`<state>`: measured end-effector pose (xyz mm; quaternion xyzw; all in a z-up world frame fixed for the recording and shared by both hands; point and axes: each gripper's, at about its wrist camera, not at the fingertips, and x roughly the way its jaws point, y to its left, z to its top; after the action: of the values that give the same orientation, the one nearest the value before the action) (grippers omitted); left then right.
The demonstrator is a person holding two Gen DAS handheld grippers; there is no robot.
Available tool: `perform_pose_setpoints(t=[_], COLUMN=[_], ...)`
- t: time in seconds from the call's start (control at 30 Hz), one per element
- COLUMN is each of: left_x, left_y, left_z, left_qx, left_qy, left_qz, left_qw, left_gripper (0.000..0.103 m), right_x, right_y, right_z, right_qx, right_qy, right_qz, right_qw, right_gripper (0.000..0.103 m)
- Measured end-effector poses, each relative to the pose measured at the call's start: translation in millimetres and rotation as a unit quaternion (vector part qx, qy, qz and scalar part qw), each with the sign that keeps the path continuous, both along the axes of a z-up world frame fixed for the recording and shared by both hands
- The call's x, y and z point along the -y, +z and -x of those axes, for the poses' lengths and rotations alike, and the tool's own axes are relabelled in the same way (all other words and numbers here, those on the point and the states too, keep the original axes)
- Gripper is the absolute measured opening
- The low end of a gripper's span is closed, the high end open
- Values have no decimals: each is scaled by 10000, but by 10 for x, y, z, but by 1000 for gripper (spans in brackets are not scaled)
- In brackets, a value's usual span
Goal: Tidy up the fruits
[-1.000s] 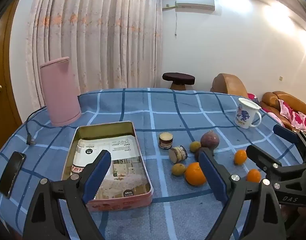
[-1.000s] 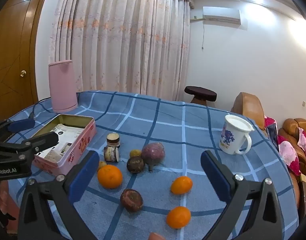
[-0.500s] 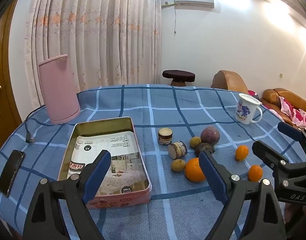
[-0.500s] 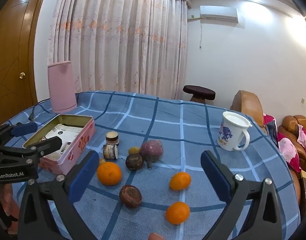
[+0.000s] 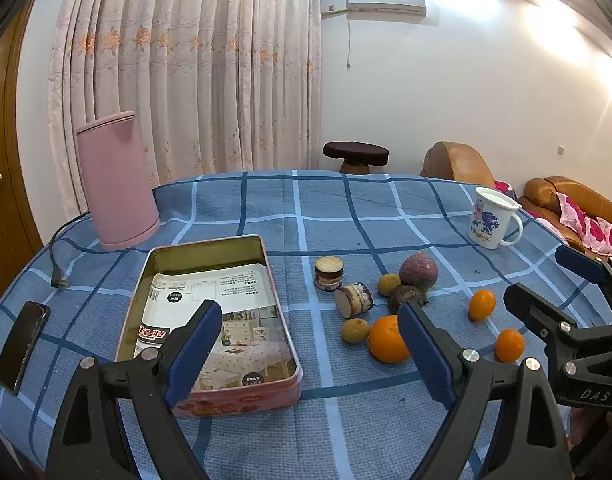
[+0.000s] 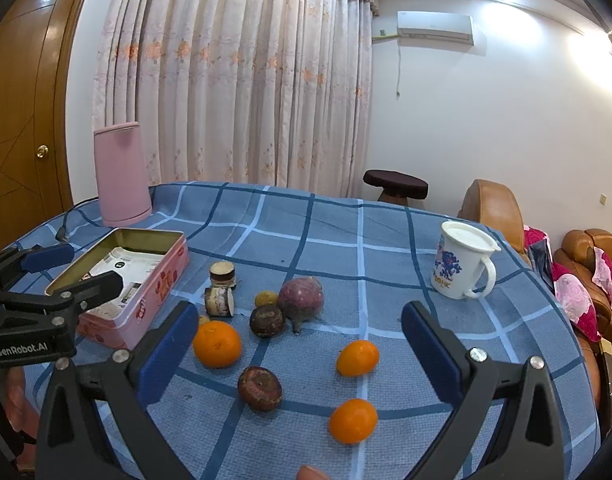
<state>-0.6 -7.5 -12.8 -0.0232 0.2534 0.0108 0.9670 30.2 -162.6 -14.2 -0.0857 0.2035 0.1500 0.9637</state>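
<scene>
Fruits lie loose on the blue checked tablecloth: a big orange (image 5: 387,339) (image 6: 216,344), two small oranges (image 6: 357,358) (image 6: 353,420), a purple round fruit (image 6: 300,300), dark brown fruits (image 6: 267,320) (image 6: 260,388) and small yellow fruits (image 5: 354,330). An open pink tin (image 5: 209,320) (image 6: 125,276) with a printed sheet inside sits to their left. My left gripper (image 5: 306,344) is open and empty, above the tin's near right corner. My right gripper (image 6: 299,346) is open and empty, above the fruits.
Two small round jars (image 5: 328,279) (image 5: 354,299) stand by the fruits. A white mug (image 6: 462,266) is at the right, a pink cylinder (image 5: 117,180) at the back left, a black phone (image 5: 21,346) and a cable (image 5: 57,256) at the left edge.
Both grippers have risen and pulled back a little, so the table and fruits sit slightly lower and farther in view. Nothing was picked up.
</scene>
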Motion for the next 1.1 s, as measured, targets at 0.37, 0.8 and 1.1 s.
perform_pose_setpoints(t=[0.37,0.8,1.1], left_x=[1,12,27], left_y=[18,18,11], left_z=[-7,0,9], left_qx=[-14,-17,-34], left_qy=[13,7,-8], left_qz=[-18,-12,-5], left_qw=[10000,10000,10000], left_gripper=[91,91,91], right_x=[-16,-25,-25], right_y=[-44,-64,-101], right_z=[19,11,23], right_qx=[-35,-48,-83], right_qy=[10,19,24], right_qz=[-14,-17,-25], right_qw=[10000,10000,10000], right_gripper=[103,103,103])
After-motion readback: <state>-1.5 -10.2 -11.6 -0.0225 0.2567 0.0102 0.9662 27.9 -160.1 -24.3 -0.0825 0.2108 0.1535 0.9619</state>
